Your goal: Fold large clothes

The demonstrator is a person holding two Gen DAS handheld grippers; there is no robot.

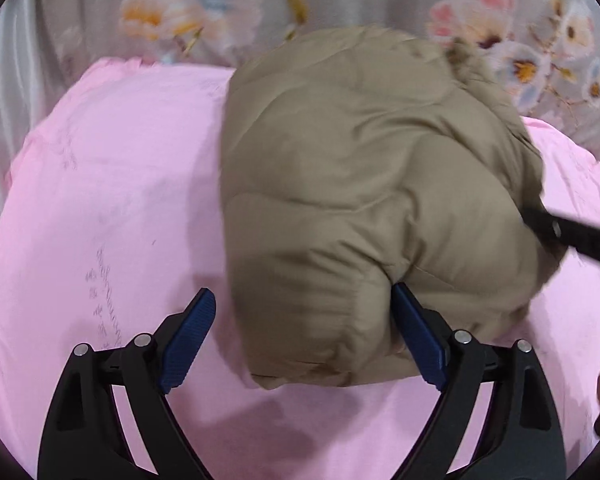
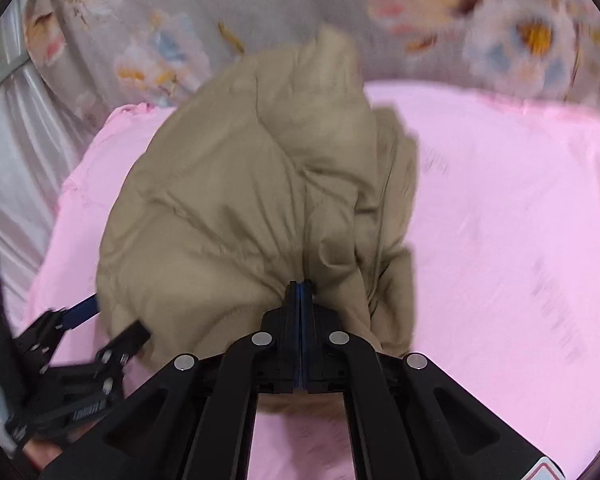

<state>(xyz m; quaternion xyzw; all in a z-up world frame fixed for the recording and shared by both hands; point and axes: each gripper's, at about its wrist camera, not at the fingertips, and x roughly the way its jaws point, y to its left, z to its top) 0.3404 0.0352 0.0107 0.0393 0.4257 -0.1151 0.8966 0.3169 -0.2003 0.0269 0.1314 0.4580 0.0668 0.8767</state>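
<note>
A pink sheet (image 1: 100,184) is backed by floral fabric (image 2: 260,4). The right claw (image 2: 302,292) is clenched on the puffy tan jacket (image 2: 240,208), which is bunched; the left claw (image 1: 304,332) is spread wide around its lower edge.

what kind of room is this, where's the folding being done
Most likely a bedroom: the tan padded jacket lies on a wide pink sheet like a bed, with a floral bedcover or curtain behind. The right hand-held gripper is shut on the jacket; the left hand-held gripper is open.
</note>
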